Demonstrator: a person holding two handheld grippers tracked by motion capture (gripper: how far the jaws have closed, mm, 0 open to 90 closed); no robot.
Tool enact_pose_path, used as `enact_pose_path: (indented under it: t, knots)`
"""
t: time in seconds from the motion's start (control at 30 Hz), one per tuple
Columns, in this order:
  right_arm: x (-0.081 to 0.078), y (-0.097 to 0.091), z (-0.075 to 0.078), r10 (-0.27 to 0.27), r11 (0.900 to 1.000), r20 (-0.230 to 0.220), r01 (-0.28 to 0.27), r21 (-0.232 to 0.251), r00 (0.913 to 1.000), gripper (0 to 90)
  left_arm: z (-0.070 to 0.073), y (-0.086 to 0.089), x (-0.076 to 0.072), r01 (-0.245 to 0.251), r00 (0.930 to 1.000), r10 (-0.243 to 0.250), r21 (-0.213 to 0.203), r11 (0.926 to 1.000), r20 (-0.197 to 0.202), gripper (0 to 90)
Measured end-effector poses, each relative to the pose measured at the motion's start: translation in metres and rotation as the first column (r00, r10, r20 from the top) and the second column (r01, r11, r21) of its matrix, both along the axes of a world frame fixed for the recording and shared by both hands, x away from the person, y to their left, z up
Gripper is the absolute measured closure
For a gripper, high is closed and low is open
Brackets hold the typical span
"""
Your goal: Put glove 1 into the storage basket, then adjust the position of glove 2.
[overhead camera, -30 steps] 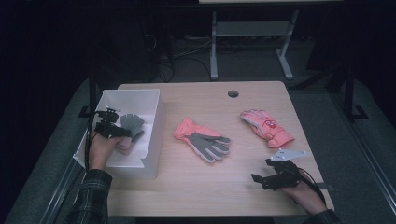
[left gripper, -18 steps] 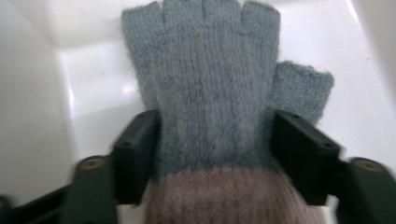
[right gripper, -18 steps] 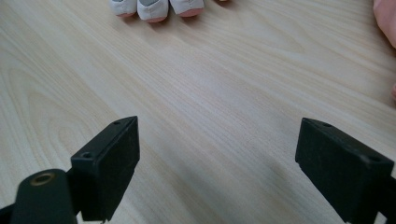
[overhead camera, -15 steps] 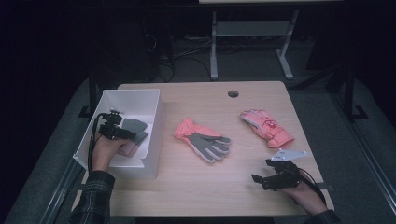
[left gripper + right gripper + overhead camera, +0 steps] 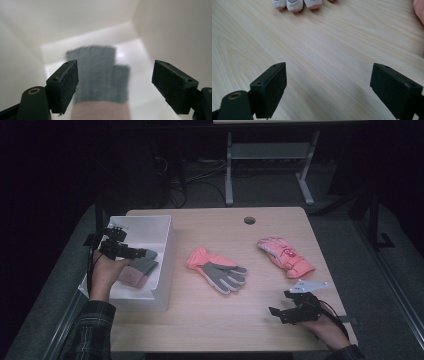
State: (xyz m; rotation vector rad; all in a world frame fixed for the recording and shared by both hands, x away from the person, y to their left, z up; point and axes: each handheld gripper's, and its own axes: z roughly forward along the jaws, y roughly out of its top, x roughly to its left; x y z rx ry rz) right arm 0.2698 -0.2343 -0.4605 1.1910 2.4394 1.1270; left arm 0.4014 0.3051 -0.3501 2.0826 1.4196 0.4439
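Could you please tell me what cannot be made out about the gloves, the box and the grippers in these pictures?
- Grey and pink glove in the white box: high view, the left gripper and hand cover part of it; left gripper view, blurred, cuff cut off by the bottom edge.
- Grey-palmed glove: right gripper view, fingertips alone, top edge cuts the rest.
- Pink glove print: high view, too small to read.
- Right gripper: high view, too dark to judge its jaws.

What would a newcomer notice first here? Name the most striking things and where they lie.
The two bright pink gloves on the wooden table: the pink and grey glove at the middle, the pink glove to its right. At the left stands a white bin with a grey and pink glove lying inside, under the left gripper, whose jaws have just been opening with nothing between them. The right gripper rests open at the near right edge.
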Motion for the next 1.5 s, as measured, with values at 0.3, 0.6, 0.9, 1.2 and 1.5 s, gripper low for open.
enact_pose_path:
  t: [0.3,0.6,0.9,1.2,1.5]
  knots:
    - [0.002,0.004,0.001,0.003,1.0000,-0.003,-0.003,0.003,1.0000,13.4,0.025,-0.043,-0.005,0.128,0.9897,-0.126,-0.035,0.9911,0.069,22.3]
    - [-0.003,0.000,0.003,-0.001,1.0000,0.010,0.001,0.006,0.9999,13.4,0.035,-0.095,-0.016,0.213,0.9731,-0.208,-0.049,0.9758,0.099,22.4]
    - [-0.003,0.002,0.002,0.005,1.0000,0.007,-0.005,0.003,1.0000,13.4,0.035,-0.144,-0.021,0.302,0.9506,-0.295,-0.073,0.9505,0.097,48.5]
    - [-0.003,0.000,0.003,0.007,1.0000,0.010,-0.007,0.006,0.9999,13.4,0.018,-0.194,-0.022,0.377,0.9247,-0.373,-0.040,0.9254,0.076,88.7]
    - [-0.004,-0.001,0.003,0.009,0.9999,0.010,-0.009,0.009,0.9999,13.4,-0.025,-0.214,-0.008,0.360,0.9325,-0.360,-0.016,0.9327,0.032,89.6]
